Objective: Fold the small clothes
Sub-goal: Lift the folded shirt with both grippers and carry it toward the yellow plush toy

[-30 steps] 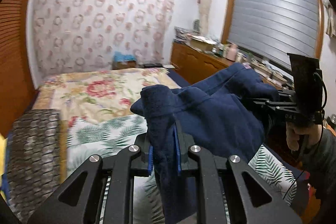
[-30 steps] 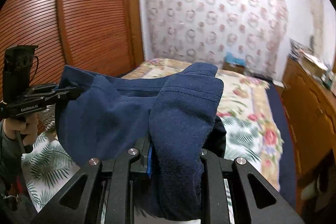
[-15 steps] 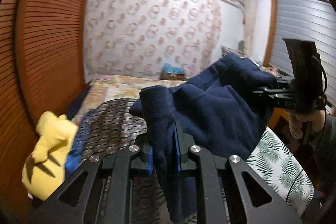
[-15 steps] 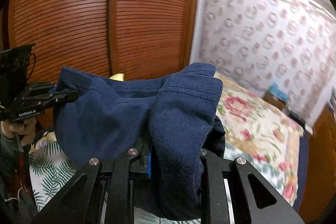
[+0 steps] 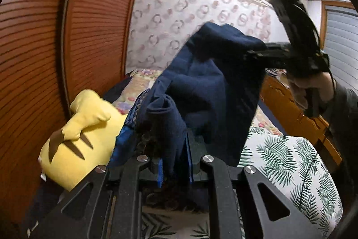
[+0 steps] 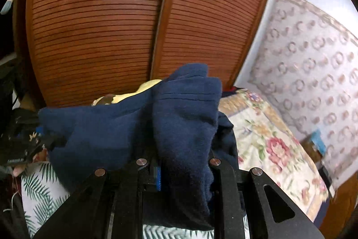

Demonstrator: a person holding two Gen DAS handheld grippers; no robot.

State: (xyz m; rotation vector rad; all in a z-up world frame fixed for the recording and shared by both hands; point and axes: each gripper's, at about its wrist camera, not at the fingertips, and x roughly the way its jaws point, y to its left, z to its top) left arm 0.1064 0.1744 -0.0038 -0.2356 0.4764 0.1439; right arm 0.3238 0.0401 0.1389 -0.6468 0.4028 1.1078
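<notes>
The left gripper [image 5: 174, 162] pinches a bunched edge of the navy garment [image 5: 208, 91] at bottom centre, jaws nearly closed. The right gripper [image 6: 183, 169] likewise clamps another edge. The cloth hangs between them above the leaf-print bedspread [image 5: 290, 162], beside a yellow plush toy [image 5: 78, 138] at lower left.

- A navy garment [image 6: 179, 118] is clamped in the right gripper [image 6: 183, 169].
- Its far end is held by the left gripper [image 6: 41, 129], above the bed [image 6: 275, 149].
- Slatted wooden doors [image 6: 111, 26] are seen behind.
</notes>
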